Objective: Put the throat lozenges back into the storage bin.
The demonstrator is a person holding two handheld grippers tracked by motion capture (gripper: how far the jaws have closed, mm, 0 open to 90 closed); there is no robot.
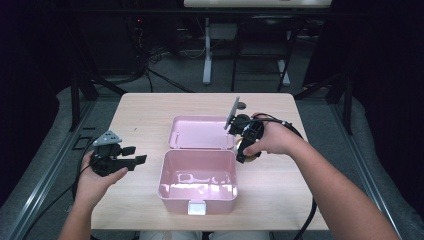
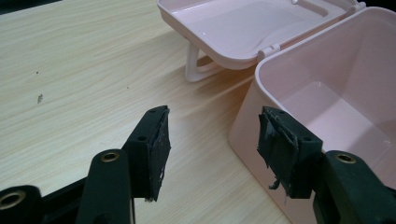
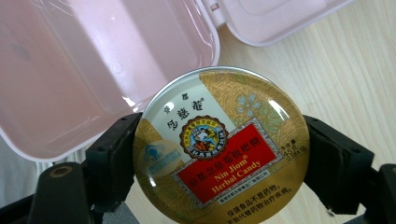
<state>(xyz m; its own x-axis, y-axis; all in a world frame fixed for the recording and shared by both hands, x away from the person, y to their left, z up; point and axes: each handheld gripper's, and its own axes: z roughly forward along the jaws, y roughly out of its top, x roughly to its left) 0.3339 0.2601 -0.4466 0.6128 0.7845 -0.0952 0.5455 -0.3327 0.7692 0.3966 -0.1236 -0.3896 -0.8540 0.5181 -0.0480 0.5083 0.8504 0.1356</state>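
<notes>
High view shows a wooden table (image 1: 150, 107) with a pink plastic box (image 1: 197, 181) near its front edge. The box is open and its lid (image 1: 201, 132) lies flat behind it, toward the middle of the table.

The right tongs (image 1: 245, 144) sit just beside the right back corner of the box, held by the right hand (image 1: 272, 140). In the right gripper view, a round gold tin of Nin Jiom Herbal Candy (image 3: 222, 149) is pinched between the two black jaws, one on each side. The tin is above the table, right next to the edge of the lid (image 3: 93, 60).

The left tongs (image 1: 122, 159) are on the left side, near the box but not touching it. Their jaws are wide apart and hold nothing. The left hand (image 1: 95, 182) holds them.
</notes>
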